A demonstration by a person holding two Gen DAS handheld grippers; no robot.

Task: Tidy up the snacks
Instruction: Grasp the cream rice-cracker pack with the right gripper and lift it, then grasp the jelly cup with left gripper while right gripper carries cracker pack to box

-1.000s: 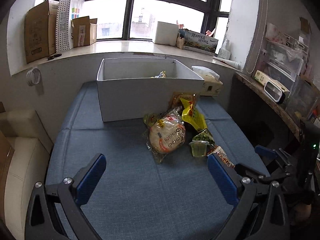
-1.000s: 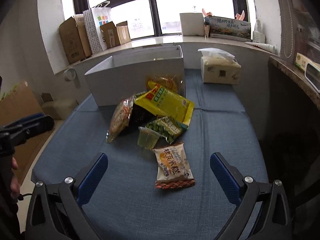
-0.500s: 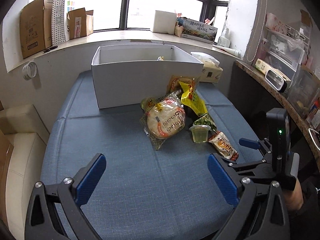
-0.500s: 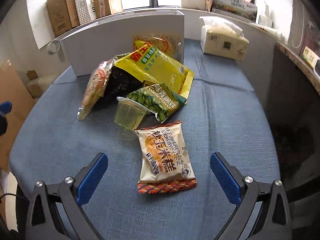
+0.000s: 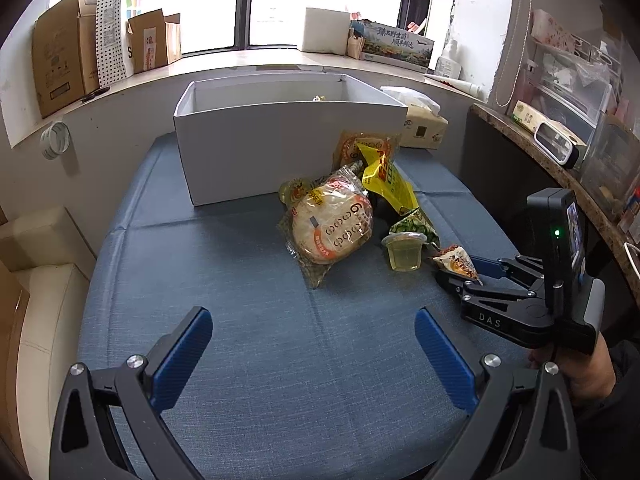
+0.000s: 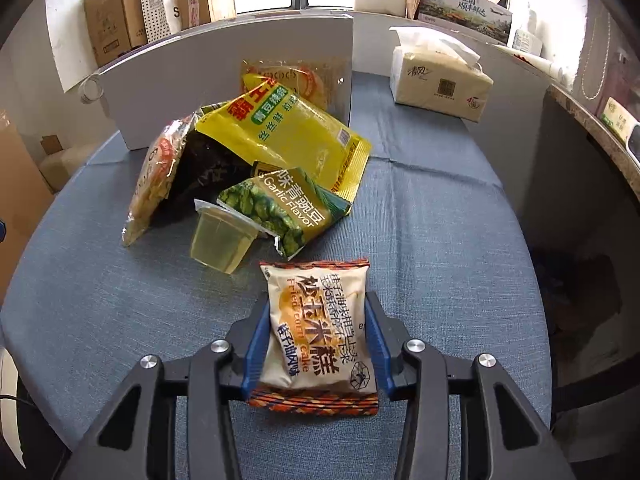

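Observation:
My right gripper [image 6: 316,344] is shut on a cream fried corn cake packet [image 6: 320,328], low on the blue cloth; it also shows in the left wrist view [image 5: 456,262]. Just beyond lie a clear jelly cup [image 6: 222,240], a green garlic pea bag [image 6: 280,208], a yellow snack bag [image 6: 288,140] and a round cracker pack [image 5: 330,224]. A white box [image 5: 280,148] stands behind the pile. My left gripper [image 5: 312,356] is open and empty, nearer than the pile.
A tissue box [image 6: 440,80] sits at the back right of the blue cloth [image 5: 240,300]. Cardboard boxes [image 5: 60,64] line the windowsill. A dark counter [image 5: 560,168] with containers runs along the right.
My right gripper moved down and forward over the corn cake packet and closed on it. The left gripper stayed open and shifted slightly closer to the pile.

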